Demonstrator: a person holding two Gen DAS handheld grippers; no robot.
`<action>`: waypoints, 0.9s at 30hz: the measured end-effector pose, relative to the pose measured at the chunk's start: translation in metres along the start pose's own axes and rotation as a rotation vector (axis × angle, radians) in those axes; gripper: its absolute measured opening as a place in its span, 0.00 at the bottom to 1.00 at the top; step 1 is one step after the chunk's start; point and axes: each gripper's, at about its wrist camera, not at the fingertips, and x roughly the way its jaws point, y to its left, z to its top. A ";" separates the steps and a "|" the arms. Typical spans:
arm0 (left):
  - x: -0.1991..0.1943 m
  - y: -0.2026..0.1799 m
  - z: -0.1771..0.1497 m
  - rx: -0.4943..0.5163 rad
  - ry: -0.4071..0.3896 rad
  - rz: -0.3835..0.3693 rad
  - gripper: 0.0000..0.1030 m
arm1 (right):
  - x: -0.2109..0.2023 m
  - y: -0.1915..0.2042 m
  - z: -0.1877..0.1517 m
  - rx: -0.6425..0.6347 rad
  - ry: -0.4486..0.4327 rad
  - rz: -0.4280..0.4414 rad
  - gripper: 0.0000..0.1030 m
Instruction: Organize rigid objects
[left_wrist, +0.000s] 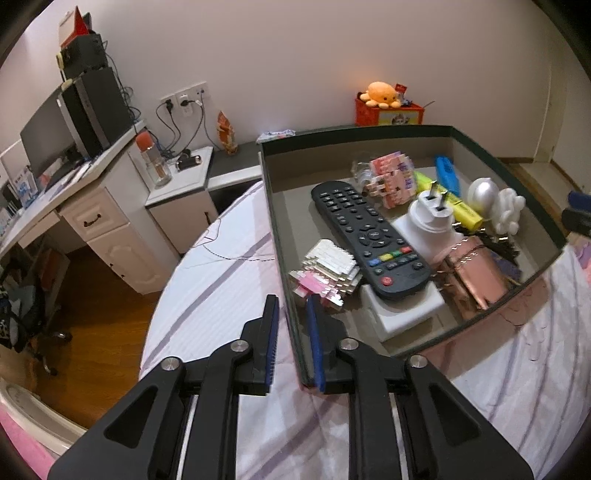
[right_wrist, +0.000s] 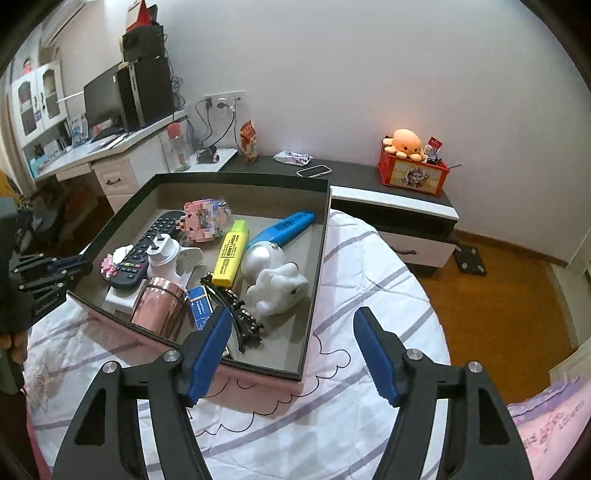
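A shallow box with a dark green rim (left_wrist: 354, 129) (right_wrist: 240, 179) and pink outer walls lies on the bed. It holds a black remote (left_wrist: 369, 232) (right_wrist: 147, 240), a white plug adapter (left_wrist: 428, 218) (right_wrist: 164, 254), a yellow highlighter (right_wrist: 229, 253), a blue highlighter (right_wrist: 284, 227), a white and silver toy (right_wrist: 277, 284), a rose-gold case (right_wrist: 159, 306), a black hair clip (right_wrist: 240, 317) and pink block figures (left_wrist: 325, 277). My left gripper (left_wrist: 291, 299) (right_wrist: 70, 269) straddles the box's left wall near its front corner, with a sliver of sheet between one pad and the wall. My right gripper (right_wrist: 291, 317) stands wide open above the box's front right corner, holding nothing.
The bed sheet (right_wrist: 369, 295) is white with purple stripes. Behind the bed runs a low dark cabinet (right_wrist: 406, 195) with a phone (right_wrist: 314, 170) and a red box topped by an orange plush (right_wrist: 404, 142). A white desk with a monitor (left_wrist: 44, 133) stands left, over a wood floor (right_wrist: 498, 288).
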 end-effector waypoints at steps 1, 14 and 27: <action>-0.003 -0.001 0.001 0.004 -0.004 -0.008 0.20 | 0.001 0.000 0.000 0.007 0.000 0.015 0.68; -0.025 -0.038 0.014 0.065 -0.050 -0.068 0.45 | -0.008 0.031 0.006 -0.021 -0.043 0.100 0.68; -0.032 -0.050 0.017 0.009 -0.070 -0.079 1.00 | 0.005 0.045 0.000 0.021 -0.041 0.185 1.00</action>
